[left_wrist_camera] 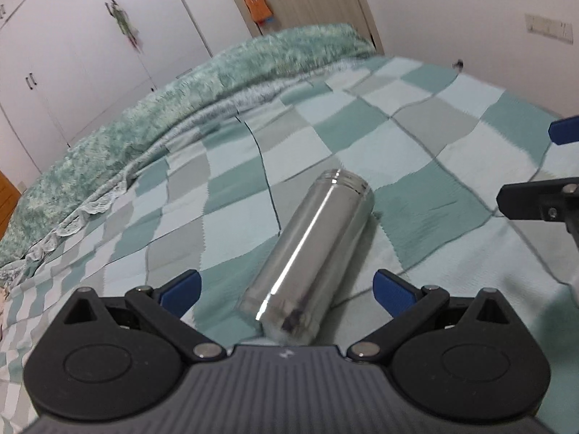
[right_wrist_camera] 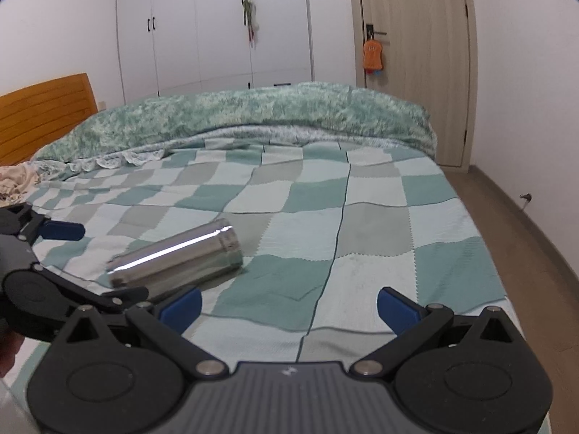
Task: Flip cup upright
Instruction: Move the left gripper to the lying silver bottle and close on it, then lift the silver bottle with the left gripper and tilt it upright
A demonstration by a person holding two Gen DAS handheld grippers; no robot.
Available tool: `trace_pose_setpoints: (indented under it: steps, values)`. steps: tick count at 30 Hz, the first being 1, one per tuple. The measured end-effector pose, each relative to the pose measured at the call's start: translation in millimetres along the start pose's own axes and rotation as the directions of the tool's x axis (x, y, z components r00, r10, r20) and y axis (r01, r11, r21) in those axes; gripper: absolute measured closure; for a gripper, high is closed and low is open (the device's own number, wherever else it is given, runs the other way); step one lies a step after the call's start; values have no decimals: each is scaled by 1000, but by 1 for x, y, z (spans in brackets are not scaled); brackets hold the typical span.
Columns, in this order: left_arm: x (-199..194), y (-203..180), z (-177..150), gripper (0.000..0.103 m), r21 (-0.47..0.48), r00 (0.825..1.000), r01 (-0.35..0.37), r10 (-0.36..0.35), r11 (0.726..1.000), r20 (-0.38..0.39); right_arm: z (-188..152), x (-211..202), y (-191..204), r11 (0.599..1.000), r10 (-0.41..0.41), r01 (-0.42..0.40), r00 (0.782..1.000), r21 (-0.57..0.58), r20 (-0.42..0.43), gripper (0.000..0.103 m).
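Observation:
A shiny steel cup lies on its side on the checked bedspread, its threaded mouth pointing away from me. My left gripper is open, its blue pads on either side of the cup's near base end, not touching it. In the right wrist view the cup lies at the left, with the left gripper around its base. My right gripper is open and empty, to the right of the cup above bare bedspread. It also shows at the right edge of the left wrist view.
A rolled green fuzzy blanket lies across the far side of the bed. A wooden headboard stands at the left. White wardrobes and a door stand behind. The bed's right edge drops to a wooden floor.

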State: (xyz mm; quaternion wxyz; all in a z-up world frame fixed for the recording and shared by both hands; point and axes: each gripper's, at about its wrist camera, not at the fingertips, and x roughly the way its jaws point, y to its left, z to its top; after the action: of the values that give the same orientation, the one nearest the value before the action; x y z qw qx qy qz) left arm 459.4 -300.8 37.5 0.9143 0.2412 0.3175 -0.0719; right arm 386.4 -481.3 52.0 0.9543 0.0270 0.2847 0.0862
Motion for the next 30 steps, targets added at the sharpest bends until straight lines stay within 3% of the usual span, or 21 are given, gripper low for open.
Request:
trace_pose_setpoints:
  steps: [7,9,11,13,19,30]
  values:
    - [59,-6,10,0,40,994,16,-12,999,-105,0,51,-11,998,56,-56,998,2,-26,0]
    - [71,-4,10,8,16,992,37,-35,999,-123,-2,60,-11,997,71,-71,997,3,-26,0]
    - [80,-1,10,27,-24,987,73,-75,997,-144,-3,69,-10,997,78,-78,997,-2,-27,0]
    - [78,-1,10,35,-36,988,77,-81,996,-130,-5,74,-10,996,84,-84,996,-6,-29,0]
    - [44,-7,10,38,-34,992,82,-85,996,-96,-10,60,-8,996,85,-85,996,6,-16,0]
    - [-58,-9,-10,38,-55,992,120,-122,991,-37,-18,-32,13,995,98,-99,994,23,42,0]
